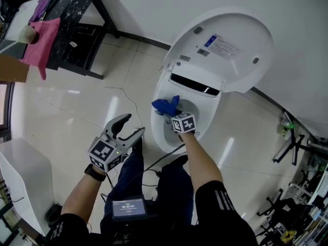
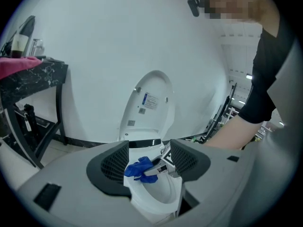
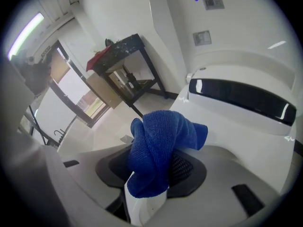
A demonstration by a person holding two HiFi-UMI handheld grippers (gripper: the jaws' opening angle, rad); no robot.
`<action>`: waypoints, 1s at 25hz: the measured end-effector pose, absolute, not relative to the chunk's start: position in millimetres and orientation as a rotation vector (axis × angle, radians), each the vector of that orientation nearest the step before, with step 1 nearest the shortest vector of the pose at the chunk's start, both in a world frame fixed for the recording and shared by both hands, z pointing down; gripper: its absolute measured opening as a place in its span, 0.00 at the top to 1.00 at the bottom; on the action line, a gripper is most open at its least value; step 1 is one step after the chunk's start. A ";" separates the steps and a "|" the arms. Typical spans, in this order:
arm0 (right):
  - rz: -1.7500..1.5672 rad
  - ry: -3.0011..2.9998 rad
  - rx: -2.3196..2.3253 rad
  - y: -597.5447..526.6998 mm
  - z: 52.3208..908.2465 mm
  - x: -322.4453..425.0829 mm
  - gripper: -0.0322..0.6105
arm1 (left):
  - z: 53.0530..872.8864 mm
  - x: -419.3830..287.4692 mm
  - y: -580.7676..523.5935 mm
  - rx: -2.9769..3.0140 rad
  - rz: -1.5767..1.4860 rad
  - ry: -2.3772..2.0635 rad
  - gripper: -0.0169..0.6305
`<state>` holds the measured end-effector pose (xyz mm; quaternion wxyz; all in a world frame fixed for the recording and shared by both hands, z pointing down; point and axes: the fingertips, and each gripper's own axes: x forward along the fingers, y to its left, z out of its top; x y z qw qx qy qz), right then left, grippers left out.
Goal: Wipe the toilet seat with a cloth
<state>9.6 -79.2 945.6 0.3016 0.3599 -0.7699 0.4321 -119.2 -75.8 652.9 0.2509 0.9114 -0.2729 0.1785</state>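
The right tool (image 1: 169,116) pinches the blue cloth (image 1: 166,105) on the back left edge of the toilet seat (image 1: 159,137). The rest of the seat curves toward the person. The left tool (image 1: 134,124) is spread and empty, farther off.

One toilet (image 1: 246,35), one blue cloth (image 1: 165,105), one pink cloth (image 1: 42,40) and one dark surface (image 1: 72,9) are counted, with two grippers: left hand-held gripper (image 1: 133,124), right hand-held gripper (image 1: 168,116)
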 end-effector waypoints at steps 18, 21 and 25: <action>0.963 -2.359 1.224 -80.4 698.8 75.1 0.65 | 554.2 -52.1 -68.3 2.642 0.416 -0.644 0.56; 0.886 -2.414 1.273 -70.0 645.4 89.3 0.65 | 535.5 -37.4 -63.3 2.679 0.404 -0.610 0.56; 0.795 -2.480 1.338 -52.8 576.0 106.3 0.65 | 505.3 -21.8 -55.2 2.722 0.392 -0.581 0.56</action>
